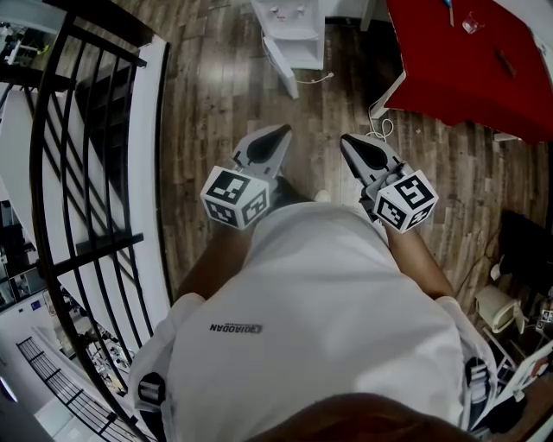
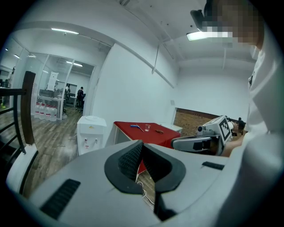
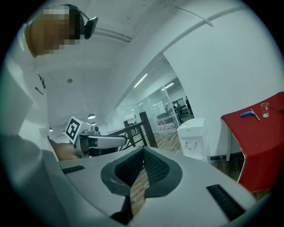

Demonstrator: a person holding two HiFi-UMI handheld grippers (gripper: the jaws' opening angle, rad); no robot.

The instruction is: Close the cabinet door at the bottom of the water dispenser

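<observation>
The white water dispenser (image 1: 294, 26) stands at the far end of the wood floor, well ahead of both grippers. Its bottom cabinet door (image 1: 282, 67) swings out toward me, open. In the left gripper view the dispenser (image 2: 91, 133) shows its top and taps, with its base hidden behind the gripper body. The right gripper view shows the dispenser (image 3: 193, 137) by the wall. My left gripper (image 1: 281, 131) and right gripper (image 1: 346, 138) are held side by side at waist height, both shut and holding nothing. The tips meet in each gripper's own view (image 2: 142, 142) (image 3: 143, 150).
A red-covered table (image 1: 467, 60) stands right of the dispenser with a cup and small items on it. A white cable (image 1: 380, 121) lies on the floor by its leg. A black railing (image 1: 86, 173) runs along the left. Clutter (image 1: 497, 311) sits at the right.
</observation>
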